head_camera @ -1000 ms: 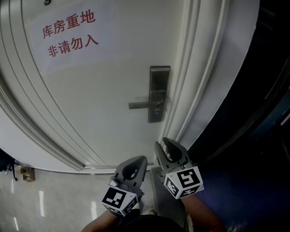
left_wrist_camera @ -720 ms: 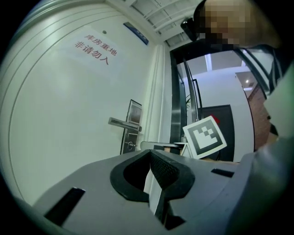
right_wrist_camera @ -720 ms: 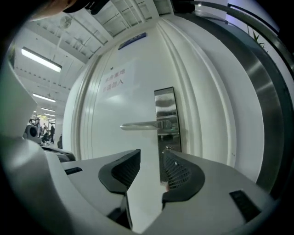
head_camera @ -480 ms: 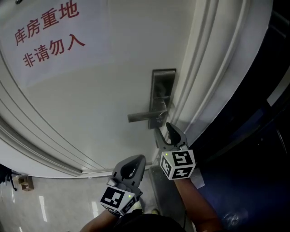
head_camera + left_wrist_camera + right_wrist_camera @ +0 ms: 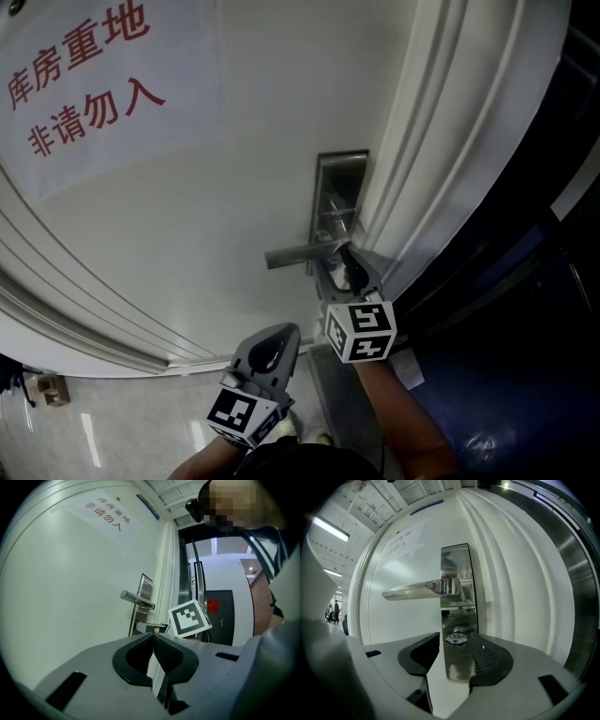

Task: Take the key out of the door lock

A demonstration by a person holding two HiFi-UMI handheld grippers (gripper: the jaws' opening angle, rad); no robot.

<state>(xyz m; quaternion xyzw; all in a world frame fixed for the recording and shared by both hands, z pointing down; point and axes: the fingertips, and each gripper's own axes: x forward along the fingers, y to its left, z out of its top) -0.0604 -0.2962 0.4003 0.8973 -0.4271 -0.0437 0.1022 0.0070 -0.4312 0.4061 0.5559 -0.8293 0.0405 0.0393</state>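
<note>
Key (image 5: 458, 638) sat in the lock plate (image 5: 458, 602), just under the handle (image 5: 422, 588) and close to the right edge of the door (image 5: 216, 234). Right gripper (image 5: 457, 654) was level and facing the plate nearly square on. Its jaws had just been opening and stood wide, with nothing pinched and no pad touching the key. In the right gripper view the key lay straight ahead, a little above the gap between the jaw tips and slightly toward the right-hand jaw. The flat head of the key looked turned sideways, with a small ring above it. Its shaft ran into the door, so the long axis pointed back at the gripper, and the pull-out line was probably straight back along the gripper's own aim. The gripper likely needed a small lift and a push forward to bring the head between the pads. In the head view the right gripper (image 5: 349, 267) was near the plate, below the handle. Left gripper (image 5: 272, 349) hung lower, well apart from the lock, toward the bottom edge of the door. Its jaws were together and empty in the left gripper view (image 5: 153, 641). Right hand was clearly the nearer one.
</note>
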